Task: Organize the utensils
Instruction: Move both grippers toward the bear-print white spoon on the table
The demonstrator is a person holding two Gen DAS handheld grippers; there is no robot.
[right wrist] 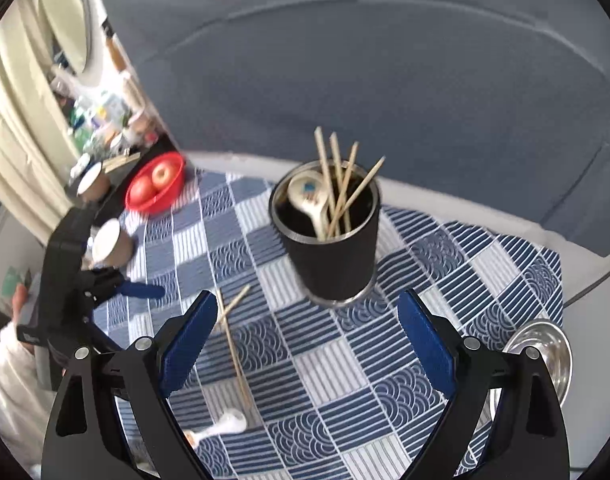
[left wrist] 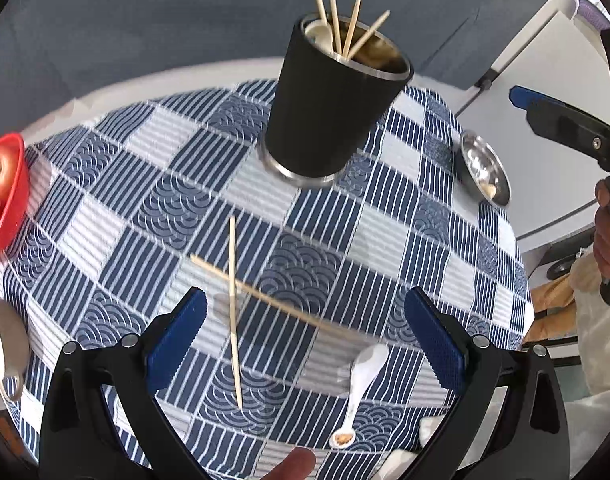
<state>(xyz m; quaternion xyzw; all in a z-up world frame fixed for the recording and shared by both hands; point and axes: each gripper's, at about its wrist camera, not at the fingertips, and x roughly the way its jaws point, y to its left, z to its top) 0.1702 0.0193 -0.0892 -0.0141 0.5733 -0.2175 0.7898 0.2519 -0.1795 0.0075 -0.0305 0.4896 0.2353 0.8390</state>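
Both grippers are held wide open and nothing is gripped by either. By the left gripper point(left wrist: 305, 344) the loose pieces near the cup point(left wrist: 333, 100) are framed between its blue pads, so a pick seems to be lined up here; the right gripper point(right wrist: 307, 344) is held above the cloth just short of the cup, apparently waiting its turn.

Far to the left of the cup, a red bowl point(left wrist: 9, 192) with apples is seen at the cloth's edge, and a paper cup point(right wrist: 113, 242) is lying tipped on its side nearer the camera. These look to be bystanders, not part of the sorting.

Closer in, in front of the cup and slightly to its left, two chopsticks point(left wrist: 234, 312) are lying crossed on the checked tablecloth point(left wrist: 165, 208). One is pointed roughly toward the cup, the other is slanted across it. Because they overlap, a single clean pinch will likely be awkward; one stick may be dragged along with the other.

Just right of the crossing, still in front of the cup, a white spoon point(left wrist: 363, 384) is lying flat, handle toward the camera.

The cup itself is standing upright in the middle of the cloth. Four chopsticks and a second spoon are already leaning inside it, so the job is judged roughly two-thirds done.

To the right of the cup, a steel dish point(left wrist: 483, 168) is resting near the cloth's edge, with something pale inside that cannot be made out.
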